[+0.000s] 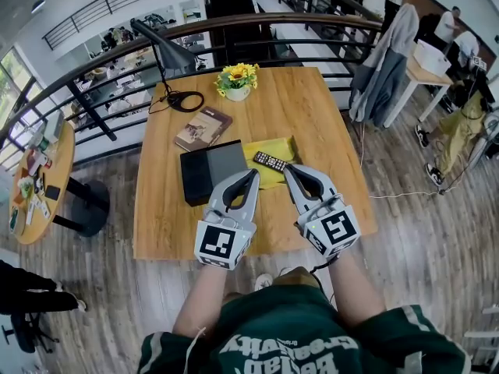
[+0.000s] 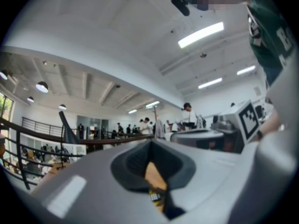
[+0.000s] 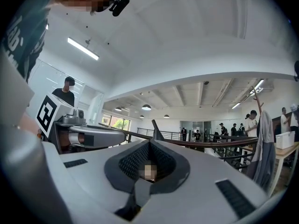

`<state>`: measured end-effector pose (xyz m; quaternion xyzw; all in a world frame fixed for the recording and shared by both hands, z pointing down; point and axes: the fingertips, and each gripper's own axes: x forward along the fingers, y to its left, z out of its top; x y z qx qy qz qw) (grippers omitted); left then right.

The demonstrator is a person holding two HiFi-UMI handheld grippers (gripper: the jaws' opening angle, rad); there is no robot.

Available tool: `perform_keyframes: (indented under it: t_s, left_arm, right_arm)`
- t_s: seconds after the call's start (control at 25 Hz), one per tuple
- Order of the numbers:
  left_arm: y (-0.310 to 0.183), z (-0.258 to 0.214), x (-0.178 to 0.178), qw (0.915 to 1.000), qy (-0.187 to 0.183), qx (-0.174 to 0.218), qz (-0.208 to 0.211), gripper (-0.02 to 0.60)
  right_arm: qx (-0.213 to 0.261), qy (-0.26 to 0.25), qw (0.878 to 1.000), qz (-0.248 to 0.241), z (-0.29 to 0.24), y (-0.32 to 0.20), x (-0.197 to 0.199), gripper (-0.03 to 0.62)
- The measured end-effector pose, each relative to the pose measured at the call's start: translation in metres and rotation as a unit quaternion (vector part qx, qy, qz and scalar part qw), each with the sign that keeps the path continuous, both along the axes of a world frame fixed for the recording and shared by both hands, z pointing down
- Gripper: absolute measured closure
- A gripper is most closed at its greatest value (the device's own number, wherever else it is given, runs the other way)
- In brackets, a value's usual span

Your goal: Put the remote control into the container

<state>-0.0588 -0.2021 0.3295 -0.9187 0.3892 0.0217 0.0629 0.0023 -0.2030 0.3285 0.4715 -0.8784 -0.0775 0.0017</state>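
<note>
Left hand-held gripper (image 1: 254, 174) closed, right (image 1: 287, 169) likewise, apparently empty

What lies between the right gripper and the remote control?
In the head view, only yellow cloth shows between the right gripper and the remote control.

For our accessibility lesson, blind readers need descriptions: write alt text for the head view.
A person holds the left gripper and right gripper, both shut, over a wooden table, pointing toward a remote control lying on a yellow cloth beside a dark grey container. A book, a pot of sunflowers and a black desk lamp sit farther back.
</note>
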Motion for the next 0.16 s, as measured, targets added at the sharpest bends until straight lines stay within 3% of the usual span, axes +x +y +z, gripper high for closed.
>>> perform_keyframes:
  t_s: [0.16]
  left_arm:
    - [0.0012, -0.0012, 0.0024, 1.0, 0.0, 0.0, 0.005, 0.584]
  right_arm:
    - [-0.006, -0.003, 1.0, 0.0, 0.0011, 0.0007, 0.0009, 0.577]
